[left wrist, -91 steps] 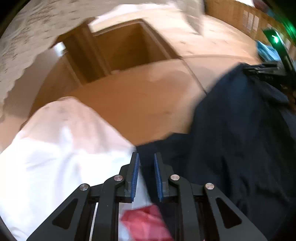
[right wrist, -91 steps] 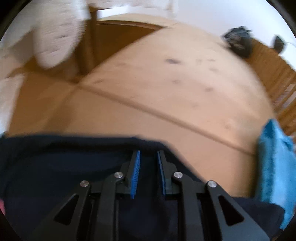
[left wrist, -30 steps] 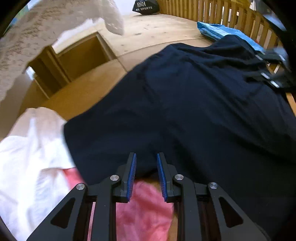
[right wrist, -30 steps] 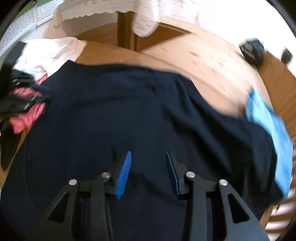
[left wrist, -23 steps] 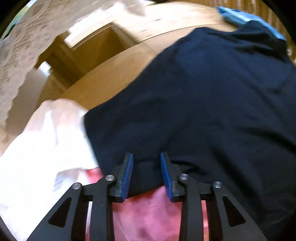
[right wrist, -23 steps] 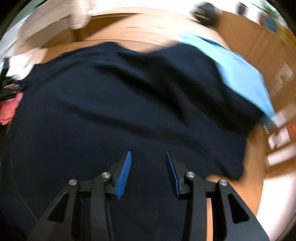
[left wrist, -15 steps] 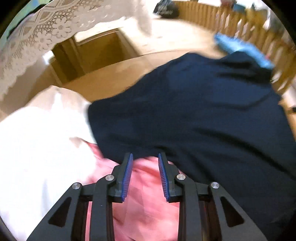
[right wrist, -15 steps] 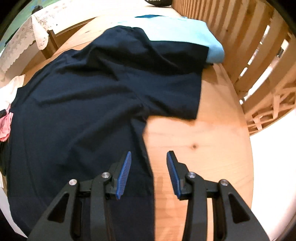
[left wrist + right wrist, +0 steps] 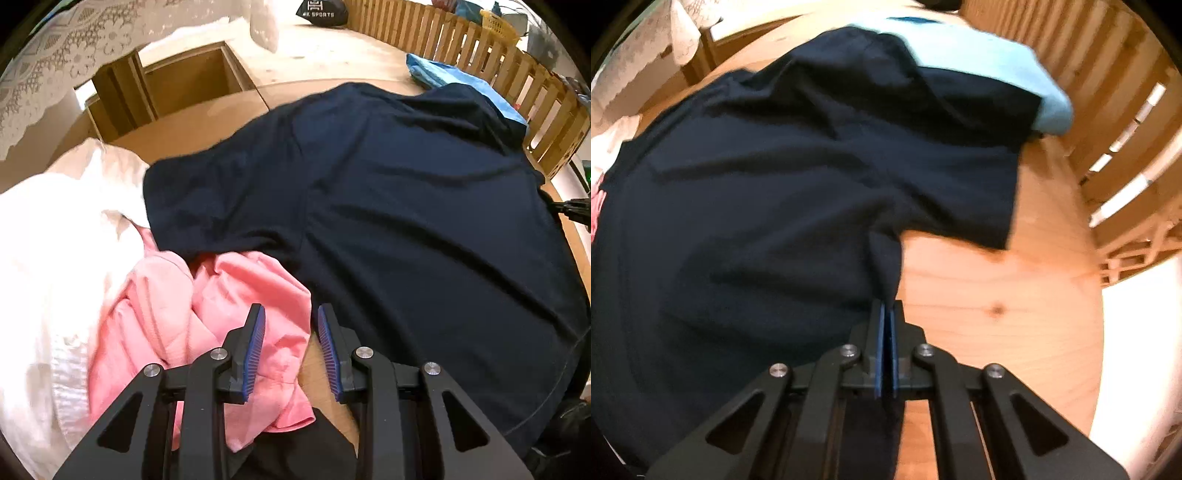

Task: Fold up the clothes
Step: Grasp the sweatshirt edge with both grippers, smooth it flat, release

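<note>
Shirt (image 9: 406, 206) — navy, spread flat, lightly creased.

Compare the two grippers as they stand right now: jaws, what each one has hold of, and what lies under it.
The left gripper has its jaws apart and holds nothing; the right gripper is shut on the side edge of the navy T-shirt.
The left gripper sits over the pink garment beside the shirt; the right gripper is at the shirt's edge, with bare wooden table beside it.
Both have black frames and blue ribbed pads.
</note>
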`<state>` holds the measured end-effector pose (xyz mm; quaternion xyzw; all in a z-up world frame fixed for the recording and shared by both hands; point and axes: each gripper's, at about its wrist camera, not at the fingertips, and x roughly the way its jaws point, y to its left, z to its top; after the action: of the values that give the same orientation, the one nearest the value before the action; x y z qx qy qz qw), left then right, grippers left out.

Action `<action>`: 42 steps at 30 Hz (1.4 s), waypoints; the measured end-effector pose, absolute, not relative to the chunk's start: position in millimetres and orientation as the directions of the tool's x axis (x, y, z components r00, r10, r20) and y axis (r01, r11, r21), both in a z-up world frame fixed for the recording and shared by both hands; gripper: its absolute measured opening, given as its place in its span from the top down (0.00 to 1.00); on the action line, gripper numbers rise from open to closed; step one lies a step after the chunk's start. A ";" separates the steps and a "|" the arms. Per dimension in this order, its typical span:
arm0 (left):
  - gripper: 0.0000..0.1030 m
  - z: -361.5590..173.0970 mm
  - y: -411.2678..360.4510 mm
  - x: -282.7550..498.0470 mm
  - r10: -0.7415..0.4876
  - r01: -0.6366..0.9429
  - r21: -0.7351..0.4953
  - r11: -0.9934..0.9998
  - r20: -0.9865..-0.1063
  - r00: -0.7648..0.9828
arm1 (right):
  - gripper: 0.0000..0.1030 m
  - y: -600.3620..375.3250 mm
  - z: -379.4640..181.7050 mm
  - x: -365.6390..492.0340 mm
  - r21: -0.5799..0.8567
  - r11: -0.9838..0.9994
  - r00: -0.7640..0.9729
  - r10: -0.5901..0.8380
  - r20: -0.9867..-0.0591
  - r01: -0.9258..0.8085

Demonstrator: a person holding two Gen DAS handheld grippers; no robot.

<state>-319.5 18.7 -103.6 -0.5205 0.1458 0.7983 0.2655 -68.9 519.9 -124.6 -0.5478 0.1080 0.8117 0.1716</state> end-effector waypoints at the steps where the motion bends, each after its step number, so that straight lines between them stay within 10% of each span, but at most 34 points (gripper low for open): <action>1: 0.72 -108.8 22.3 -318.7 0.283 -0.582 -0.061 -0.811 -0.911 -0.299 | 0.97 521.8 -125.8 -66.8 -0.002 -0.916 -0.342 0.152 -0.927 -0.402; 18: 0.61 -131.8 20.8 -323.5 0.316 -0.582 -0.124 -0.804 -0.918 -0.242 | 0.97 515.4 -142.4 -71.5 -0.057 -0.923 -0.309 0.184 -0.933 -0.380; 22: 0.99 -131.9 28.6 -322.5 0.264 -0.599 -0.041 -0.800 -0.921 -0.288 | 0.97 515.5 -144.7 -76.4 -0.087 -0.923 -0.302 0.210 -0.930 -0.374; 29: 0.98 -128.3 -2.0 -319.9 0.213 -0.561 -0.010 -0.828 -0.931 -0.297 | 0.97 530.9 -146.6 -71.4 -0.103 -0.898 -0.310 0.253 -0.917 -0.427; 35: 0.61 -106.5 -7.0 -293.9 0.307 -0.579 -0.096 -0.810 -0.910 -0.279 | 0.77 527.0 -136.4 -56.7 -0.028 -0.898 -0.346 0.198 -0.917 -0.440; 42: 0.58 -107.0 -37.4 -224.4 0.345 -0.567 -0.173 -0.805 -0.915 -0.211 | 0.67 510.5 -147.1 10.8 0.082 -0.891 -0.360 0.095 -0.928 -0.446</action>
<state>-224.4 -37.4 -107.0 -0.5544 0.1000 0.7716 0.2954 10.8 510.5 -147.1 -0.5405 0.1623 0.8084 0.1672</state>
